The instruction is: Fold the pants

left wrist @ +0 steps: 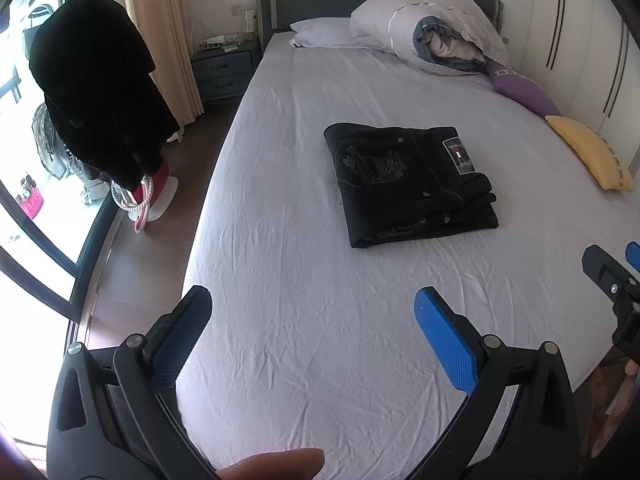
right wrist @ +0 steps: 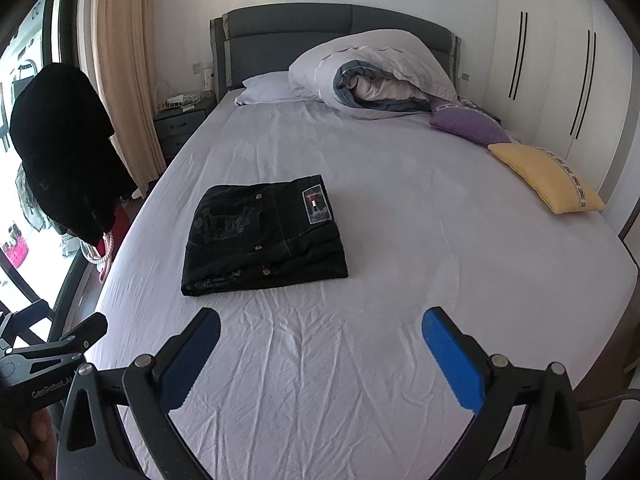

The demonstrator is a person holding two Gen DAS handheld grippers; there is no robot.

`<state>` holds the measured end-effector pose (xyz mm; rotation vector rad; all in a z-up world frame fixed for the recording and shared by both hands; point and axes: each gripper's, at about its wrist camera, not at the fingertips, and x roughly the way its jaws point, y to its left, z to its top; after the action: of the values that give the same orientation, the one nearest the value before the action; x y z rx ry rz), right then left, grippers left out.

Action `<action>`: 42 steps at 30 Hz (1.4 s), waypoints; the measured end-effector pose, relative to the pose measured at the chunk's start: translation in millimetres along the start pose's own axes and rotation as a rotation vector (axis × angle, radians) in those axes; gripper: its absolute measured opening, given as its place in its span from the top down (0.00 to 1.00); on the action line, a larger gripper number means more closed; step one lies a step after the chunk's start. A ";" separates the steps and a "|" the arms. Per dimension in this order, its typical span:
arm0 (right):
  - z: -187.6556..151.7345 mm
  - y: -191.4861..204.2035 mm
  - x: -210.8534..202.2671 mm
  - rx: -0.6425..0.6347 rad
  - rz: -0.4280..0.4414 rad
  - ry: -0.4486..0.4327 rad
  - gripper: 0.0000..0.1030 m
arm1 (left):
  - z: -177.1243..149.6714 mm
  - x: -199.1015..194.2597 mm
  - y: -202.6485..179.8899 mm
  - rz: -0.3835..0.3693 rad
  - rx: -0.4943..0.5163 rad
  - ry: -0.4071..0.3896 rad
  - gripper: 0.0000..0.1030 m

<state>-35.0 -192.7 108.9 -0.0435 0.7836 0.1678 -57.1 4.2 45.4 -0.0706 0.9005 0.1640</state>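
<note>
While folded pants (right wrist: 262,236) lie apart, right hand-held gripper (right wrist: 320,338) seemingly gapes.

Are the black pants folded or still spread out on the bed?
Folded. The black pants lie as a compact stacked rectangle on the bed sheet, layered edges showing along one side. Both grippers are open and clear of them.

pants (left wrist: 408,184): black, folded into a compact stack on the bed sheet (left wrist: 300,280)
left gripper (left wrist: 312,312): jaws spread wide — empty, well short of the pants
right gripper (left wrist: 612,280): just its tip at the right edge
</note>
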 end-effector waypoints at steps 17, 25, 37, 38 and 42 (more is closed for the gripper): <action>-5.1 9.3 6.6 -0.020 0.013 0.025 0.00 | -1.2 1.0 0.4 -0.001 0.000 0.000 0.00; -6.8 11.8 7.4 -0.023 0.014 0.027 0.00 | -1.3 1.0 0.4 -0.001 0.000 0.000 0.00; -10.4 14.2 9.5 -0.031 0.020 0.033 0.00 | -1.6 1.4 0.3 -0.002 0.000 0.001 0.00; -10.4 14.3 9.5 -0.031 0.020 0.033 0.00 | -1.7 1.8 0.4 -0.002 0.000 0.001 0.00; -10.4 14.2 9.4 -0.031 0.020 0.033 0.00 | -1.7 1.3 0.4 -0.002 0.001 0.002 0.00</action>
<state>-38.1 -178.4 95.2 -0.0677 0.8143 0.1985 -57.7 4.5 43.4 -0.0713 0.9025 0.1616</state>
